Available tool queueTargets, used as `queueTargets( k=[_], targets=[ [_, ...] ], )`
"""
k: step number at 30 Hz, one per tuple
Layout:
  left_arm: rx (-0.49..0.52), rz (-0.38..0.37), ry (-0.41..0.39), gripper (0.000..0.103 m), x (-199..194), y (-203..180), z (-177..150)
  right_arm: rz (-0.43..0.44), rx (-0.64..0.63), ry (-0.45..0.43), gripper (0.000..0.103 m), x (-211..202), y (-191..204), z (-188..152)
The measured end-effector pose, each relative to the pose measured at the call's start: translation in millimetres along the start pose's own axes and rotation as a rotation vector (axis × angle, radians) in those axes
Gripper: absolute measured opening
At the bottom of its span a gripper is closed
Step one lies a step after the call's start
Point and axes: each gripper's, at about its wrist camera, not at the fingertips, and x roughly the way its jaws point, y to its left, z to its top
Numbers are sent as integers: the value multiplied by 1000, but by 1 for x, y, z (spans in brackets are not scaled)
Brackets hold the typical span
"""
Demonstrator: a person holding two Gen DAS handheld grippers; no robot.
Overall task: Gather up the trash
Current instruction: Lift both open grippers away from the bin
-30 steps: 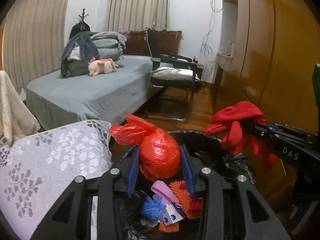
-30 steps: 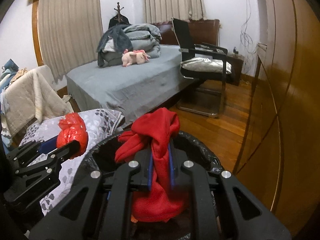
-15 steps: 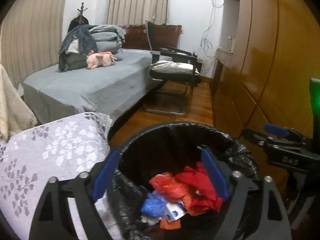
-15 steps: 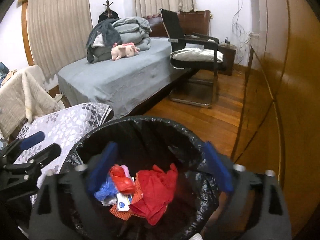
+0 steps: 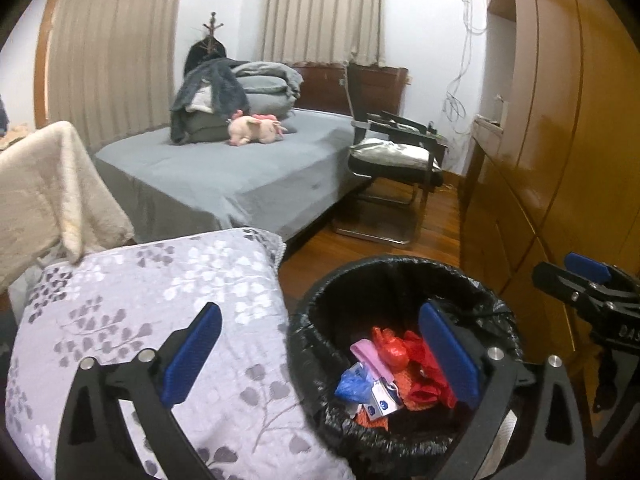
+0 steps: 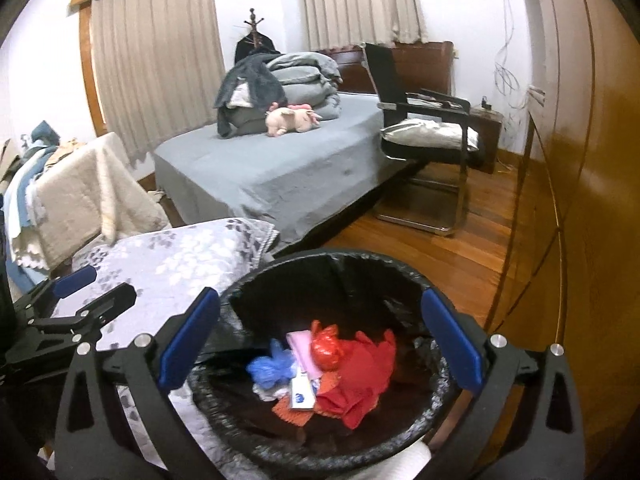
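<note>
Inside black-lined bin [image 6: 352,264]: knotted red bag [image 6: 326,350], crumpled red cloth [image 6: 364,376].

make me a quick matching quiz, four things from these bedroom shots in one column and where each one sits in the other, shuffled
Things:
1. pink plush pig toy
2. crumpled red cloth
3. silver-grey seat cushion
4. cream fleece blanket

Places:
A. on the black metal-framed chair
B. inside the black-lined round trash bin
C. draped over furniture left of the bed
D. on the grey-sheeted bed, beside the folded bedding

Pairs: 1-D, 2-B, 3-A, 4-C
</note>
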Motion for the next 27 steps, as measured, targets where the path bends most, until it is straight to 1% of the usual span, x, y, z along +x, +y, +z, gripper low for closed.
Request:
queueTargets(
  k=[5,13,18,27],
  targets=[
    [-3,45,-34,97,-31,5,5,26,-11,-18,98,-23,14,6],
    [-1,88,-76,97,-71,5,13,56,-49,-62,98,-52,33,16],
    [4,98,-93,97,-88,1,14,57,-88,-79,98,-61,46,17],
    [-1,103,-100,97,-99,3,13,63,-109,-80,98,-65,54,15]
  ],
)
